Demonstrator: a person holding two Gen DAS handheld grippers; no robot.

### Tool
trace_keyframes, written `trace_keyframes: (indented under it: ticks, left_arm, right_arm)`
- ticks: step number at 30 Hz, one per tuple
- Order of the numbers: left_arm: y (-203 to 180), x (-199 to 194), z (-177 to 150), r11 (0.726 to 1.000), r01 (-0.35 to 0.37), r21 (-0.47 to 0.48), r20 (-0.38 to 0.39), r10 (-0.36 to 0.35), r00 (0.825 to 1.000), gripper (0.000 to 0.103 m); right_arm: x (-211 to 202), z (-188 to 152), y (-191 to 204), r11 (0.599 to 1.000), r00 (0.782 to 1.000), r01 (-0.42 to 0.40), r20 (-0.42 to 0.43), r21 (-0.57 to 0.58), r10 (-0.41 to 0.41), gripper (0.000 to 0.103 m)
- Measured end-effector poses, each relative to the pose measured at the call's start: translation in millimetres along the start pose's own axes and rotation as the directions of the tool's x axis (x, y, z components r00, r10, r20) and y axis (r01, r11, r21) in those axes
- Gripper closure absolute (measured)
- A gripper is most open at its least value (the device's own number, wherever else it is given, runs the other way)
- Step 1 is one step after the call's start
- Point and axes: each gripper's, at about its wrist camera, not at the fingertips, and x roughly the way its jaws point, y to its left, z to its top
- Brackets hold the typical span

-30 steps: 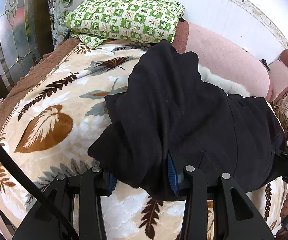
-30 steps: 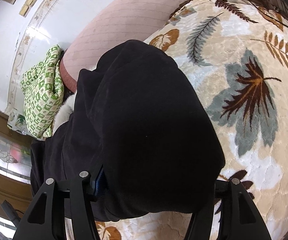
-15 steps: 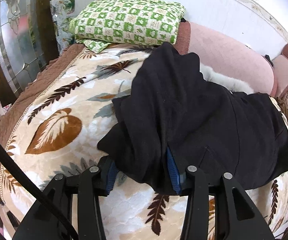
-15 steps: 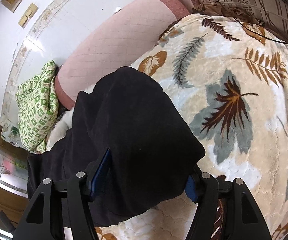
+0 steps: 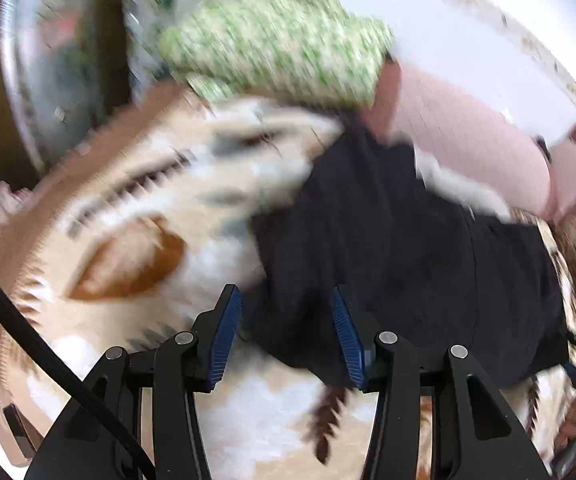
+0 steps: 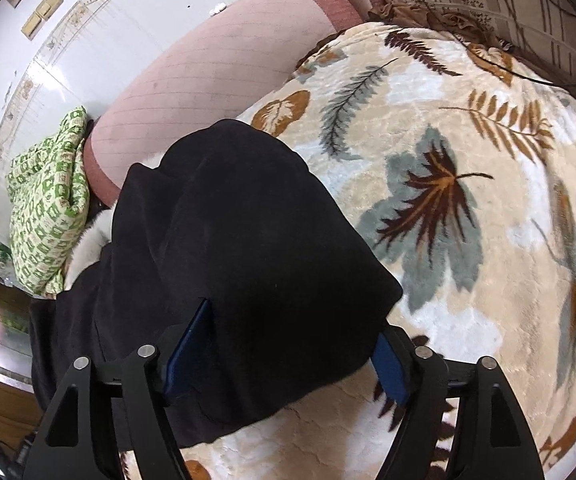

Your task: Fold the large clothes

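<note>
A large black garment [image 5: 400, 248] lies folded over on a leaf-patterned blanket [image 5: 136, 200]. My left gripper [image 5: 286, 332] is open; the near left corner of the garment lies between its blue pads [image 5: 224, 332]. This view is motion-blurred. In the right wrist view the same black garment [image 6: 240, 248] fills the middle. My right gripper [image 6: 288, 344] is open wide, its blue pads [image 6: 392, 372] either side of the near corner of the cloth, not pinching it.
A green checked pillow [image 5: 280, 36] [image 6: 48, 208] and a pink bolster [image 5: 476, 140] [image 6: 216, 64] lie by the white wall. White fur [image 6: 92, 240] peeks from under the garment. A patterned cloth with a cable [image 6: 500, 12] lies far right.
Both grippers have opened and pulled back from the garment's near edge, leaving it on the blanket. The left wrist view is moving fast.
</note>
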Motion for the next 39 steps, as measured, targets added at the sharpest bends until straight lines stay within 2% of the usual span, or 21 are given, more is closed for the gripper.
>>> trace_keyframes:
  ticks: [2, 4, 6, 8, 10, 11, 13, 14, 16, 18, 19, 22, 26, 28, 30, 33, 35, 39]
  left_arm:
    - [7, -16, 6, 0.999, -0.038, 0.002, 0.07, 0.038, 0.997, 0.051]
    - [10, -25, 11, 0.999, -0.053, 0.006, 0.107, 0.052, 0.993, 0.042]
    - [9, -24, 12, 0.998, -0.057, 0.007, 0.111, 0.056, 0.992, 0.042]
    - [2, -16, 13, 0.998, -0.052, 0.022, 0.1, 0.049, 0.994, 0.042]
    - [-11, -4, 15, 0.998, -0.047, 0.051, 0.084, 0.042, 0.996, 0.042]
    - [-20, 3, 16, 0.997, -0.038, 0.07, 0.074, 0.033, 0.997, 0.042]
    - [-41, 19, 24, 0.995, 0.003, 0.099, 0.047, -0.007, 0.999, 0.042]
    - [-46, 28, 28, 0.994, 0.025, 0.102, 0.037, -0.029, 0.999, 0.042]
    - [-59, 45, 40, 0.992, 0.082, 0.096, 0.026, -0.085, 0.996, 0.042]
    - [-66, 68, 52, 0.991, 0.116, 0.074, 0.017, -0.117, 0.993, 0.042]
    - [-67, 82, 57, 0.994, 0.097, 0.058, 0.012, -0.097, 0.995, 0.042]
    - [-69, 123, 70, 0.997, 0.042, 0.067, -0.036, -0.039, 0.999, 0.042]
    - [-62, 172, 73, 0.998, 0.015, 0.063, -0.116, -0.008, 0.993, 0.029]
    - [-55, 190, 72, 0.999, 0.024, 0.028, -0.149, -0.02, 0.989, 0.02]
    - [-47, 211, 74, 0.998, 0.054, -0.026, -0.196, -0.058, 0.979, 0.015]
    - [-35, 232, 75, 0.989, 0.1, -0.112, -0.231, -0.124, 0.965, 0.008]
    - [-33, 236, 72, 0.986, 0.107, -0.132, -0.232, -0.135, 0.963, 0.006]
    - [-33, 226, 68, 0.986, 0.103, -0.133, -0.189, -0.128, 0.974, 0.006]
  right_arm:
    - [-6, -5, -3, 1.0, 1.0, 0.012, 0.011, 0.0, -0.012, 0.022]
    - [-17, -11, -5, 1.0, 0.999, 0.028, 0.045, 0.003, -0.028, 0.022]
    - [-39, -17, -5, 0.998, 0.989, 0.054, 0.136, -0.012, -0.052, 0.022]
    - [-59, -20, 4, 0.996, 0.97, 0.082, 0.235, -0.041, -0.071, 0.019]
    - [-72, -18, 23, 0.992, 0.949, 0.077, 0.312, -0.103, -0.041, 0.016]
    - [-73, -16, 35, 0.987, 0.947, 0.062, 0.32, -0.145, -0.013, 0.015]
    - [-66, -11, 61, 0.973, 0.954, -0.006, 0.29, -0.233, 0.075, 0.015]
    - [-59, -8, 76, 0.957, 0.953, -0.069, 0.263, -0.283, 0.147, 0.015]
    - [-39, -3, 103, 0.916, 0.951, -0.141, 0.205, -0.375, 0.23, 0.017]
    - [-8, 5, 130, 0.882, 0.962, -0.153, 0.138, -0.445, 0.237, 0.027]
    - [5, 7, 135, 0.876, 0.965, -0.158, 0.118, -0.456, 0.236, 0.03]
    - [51, 24, 142, 0.886, 0.983, -0.088, 0.103, -0.455, 0.151, 0.03]
    - [91, 47, 128, 0.893, 0.99, 0.016, 0.135, -0.449, 0.05, 0.03]
    - [106, 65, 114, 0.926, 0.991, -0.028, 0.11, -0.377, 0.074, 0.029]
    - [120, 80, 95, 0.958, 0.99, -0.082, 0.086, -0.274, 0.11, 0.028]
    - [143, 88, 80, 0.97, 0.984, -0.162, 0.044, -0.183, 0.173, 0.026]
    - [149, 87, 82, 0.97, 0.984, -0.155, 0.054, -0.188, 0.168, 0.022]
    - [153, 83, 91, 0.968, 0.99, -0.108, 0.066, -0.226, 0.126, 0.019]
